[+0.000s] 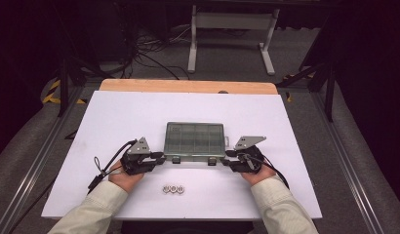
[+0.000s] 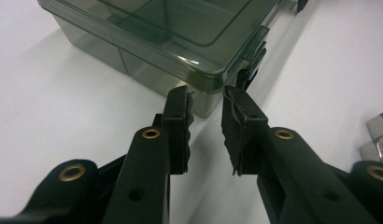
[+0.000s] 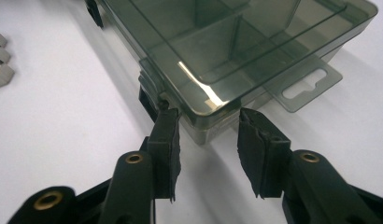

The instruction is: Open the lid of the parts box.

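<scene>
White worktop [image 1: 139, 117], wooden strip along its far edge, dark floor around it. At its middle we note a smoke-grey clear plastic compartment box [image 1: 194, 140], lid down. Left claw [image 1: 161, 157] sits at the box's near-left corner, right claw [image 1: 229, 160] at its near-right corner; both stand partly spread, each bracketing a corner, pads not clearly pressing. Three small silver metal nuts [image 1: 172, 189] lie in a row nearer us, well apart from the box.

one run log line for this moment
left gripper: open, jaws at box corner | right gripper: open, jaws at other front corner | compartment box: lid shut | nuts: on table
</scene>
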`<state>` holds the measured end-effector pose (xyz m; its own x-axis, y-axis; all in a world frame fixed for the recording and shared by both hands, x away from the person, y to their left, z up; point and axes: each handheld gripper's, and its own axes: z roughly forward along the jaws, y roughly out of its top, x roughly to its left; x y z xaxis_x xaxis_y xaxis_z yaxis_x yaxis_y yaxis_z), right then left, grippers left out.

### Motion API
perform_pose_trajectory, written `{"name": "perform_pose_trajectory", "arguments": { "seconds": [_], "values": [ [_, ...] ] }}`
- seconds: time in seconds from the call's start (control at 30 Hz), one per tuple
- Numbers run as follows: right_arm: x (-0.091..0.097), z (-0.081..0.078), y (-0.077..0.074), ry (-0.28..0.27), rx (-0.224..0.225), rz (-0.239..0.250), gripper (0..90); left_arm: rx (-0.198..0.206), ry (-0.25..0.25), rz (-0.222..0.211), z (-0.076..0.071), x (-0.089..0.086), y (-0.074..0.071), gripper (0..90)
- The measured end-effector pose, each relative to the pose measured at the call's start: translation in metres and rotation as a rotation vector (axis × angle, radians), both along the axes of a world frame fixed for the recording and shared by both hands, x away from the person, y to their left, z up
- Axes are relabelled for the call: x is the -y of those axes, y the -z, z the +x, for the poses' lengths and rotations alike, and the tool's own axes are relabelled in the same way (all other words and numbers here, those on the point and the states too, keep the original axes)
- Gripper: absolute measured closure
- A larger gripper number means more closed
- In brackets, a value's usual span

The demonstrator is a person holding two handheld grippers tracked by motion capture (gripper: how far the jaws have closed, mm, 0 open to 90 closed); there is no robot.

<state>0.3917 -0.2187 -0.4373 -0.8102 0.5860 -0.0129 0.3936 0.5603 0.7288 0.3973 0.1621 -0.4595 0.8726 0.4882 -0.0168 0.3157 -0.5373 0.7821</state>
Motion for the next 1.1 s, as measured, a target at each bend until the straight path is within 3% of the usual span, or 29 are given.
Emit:
{"name": "perform_pose_trajectory", "arguments": {
  "seconds": [0.8,1.1],
  "values": [
    [-0.0014,-0.0009,-0.0002,0.002,0.008,-0.01,62.1,-0.007,0.004,0.0,-0.0003,0.0014,0.0005,73.7],
    [-0.0009,-0.002,-0.0018,0.003,0.012,0.002,67.7,-0.006,0.007,0.0,-0.0003,0.0008,-0.0002,73.7]
  ]
}}
